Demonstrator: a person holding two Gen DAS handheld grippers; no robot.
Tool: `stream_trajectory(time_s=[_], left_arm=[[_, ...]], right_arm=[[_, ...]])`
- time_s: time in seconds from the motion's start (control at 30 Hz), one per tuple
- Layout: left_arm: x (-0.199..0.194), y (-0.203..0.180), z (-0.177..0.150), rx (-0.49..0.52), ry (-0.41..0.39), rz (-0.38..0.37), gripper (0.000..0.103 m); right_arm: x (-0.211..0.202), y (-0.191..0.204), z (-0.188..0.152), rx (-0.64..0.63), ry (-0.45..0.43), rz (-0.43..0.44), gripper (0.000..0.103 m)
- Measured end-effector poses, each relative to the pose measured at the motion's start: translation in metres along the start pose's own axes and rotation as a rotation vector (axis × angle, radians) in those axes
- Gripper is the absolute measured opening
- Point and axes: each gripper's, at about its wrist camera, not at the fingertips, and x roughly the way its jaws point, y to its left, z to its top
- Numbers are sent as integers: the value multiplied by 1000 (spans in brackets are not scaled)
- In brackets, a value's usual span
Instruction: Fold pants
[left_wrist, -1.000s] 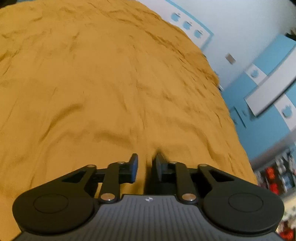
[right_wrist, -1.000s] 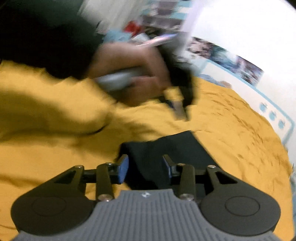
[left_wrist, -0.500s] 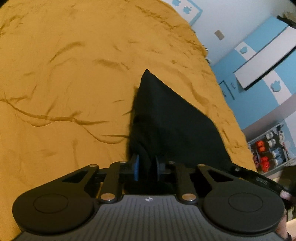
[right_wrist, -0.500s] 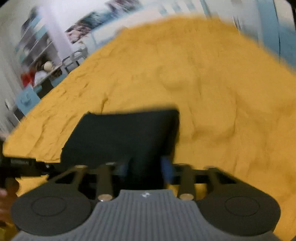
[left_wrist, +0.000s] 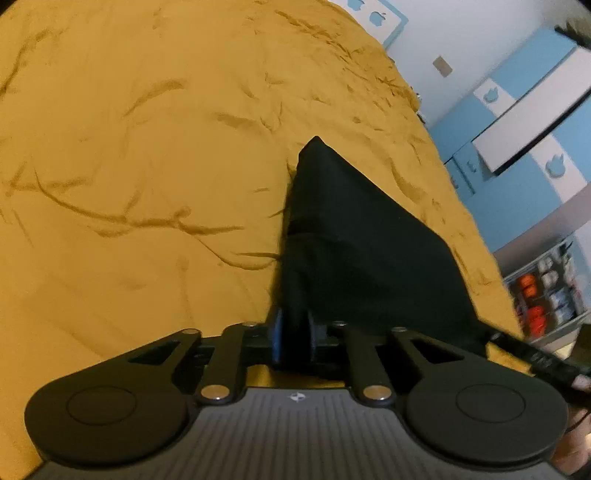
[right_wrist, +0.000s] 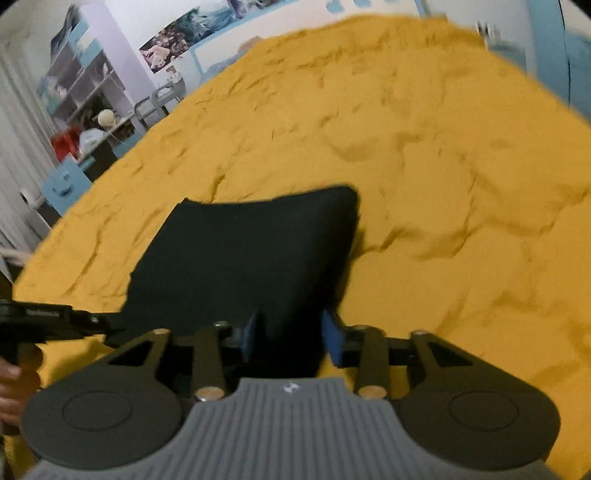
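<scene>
the pants (left_wrist: 354, 251) lie as a black folded slab on the yellow bedspread (left_wrist: 147, 155), reaching away from both cameras. their surface is so dark that seams, waistband and leg ends cannot be made out, and the number of layers cannot be read.

in the left wrist view the left gripper (left_wrist: 293, 334) has its blue-padded fingers nearly together, pinching a narrow ridge of the near edge of the pants. the fabric behind the pinch drops under the gripper body and is hidden. at the lower right edge a blurred dark bar, part of the right gripper (left_wrist: 532, 354), meets the near right corner of the pants; the frame cuts it off.

in the right wrist view the right gripper (right_wrist: 291, 338) has its fingers spread wider, with black cloth filling the gap between them. whether the pads press the cloth or merely flank it cannot be told; this view is smeared, chiefly at the far edge of the pants (right_wrist: 251, 254). at the left edge the left gripper (right_wrist: 48, 319) pokes in, touching the near left corner, with a hand (right_wrist: 14, 384) behind it only partly in frame.

shelves (right_wrist: 81, 92) and a cabinet (left_wrist: 517, 122) beyond the bed are blurred.
</scene>
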Motion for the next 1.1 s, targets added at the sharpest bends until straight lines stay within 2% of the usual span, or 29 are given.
stream_trajectory(time_s=[0.1, 0.17, 0.3, 0.37, 0.43, 0.53, 0.6, 0.67, 0.7, 0.83, 0.9, 0.97, 1.1], left_arm=[[-11, -7, -2, 30, -14, 18, 22], [-11, -10, -6, 56, 8, 10, 22], [-1, -13, -17, 118, 130, 44, 23], [-5, -16, -21, 163, 153, 77, 23], [-13, -19, -18, 190, 148, 94, 23], [-32, -18, -1, 181, 89, 86, 24], [-43, -17, 13, 156, 36, 59, 28], [-48, -13, 29, 112, -3, 13, 40], [-47, -14, 35, 94, -12, -4, 42], [-24, -13, 53, 60, -5, -64, 50], [-8, -13, 56, 66, 10, -62, 53], [8, -13, 58, 66, 21, -29, 53], [29, -4, 59, 28, 46, -73, 54]], right_arm=[[-11, -1, 4, 19, -51, 31, 29], [-3, -4, 5, 28, -34, 53, 27], [6, -5, -2, -45, 77, -45, 32], [2, -2, -3, -92, 81, -89, 36], [-7, -5, 0, -78, 68, -81, 36], [-16, -23, 7, 27, 12, -12, 36], [-20, -33, 12, 103, -12, 22, 37], [-19, -41, 14, 159, -25, 57, 37], [-17, -43, 15, 180, -27, 73, 37], [1, -49, 17, 261, 2, 137, 38], [9, -50, 20, 282, 10, 131, 38], [15, -52, 23, 278, 11, 118, 38], [37, -57, 27, 308, 43, 123, 42]])
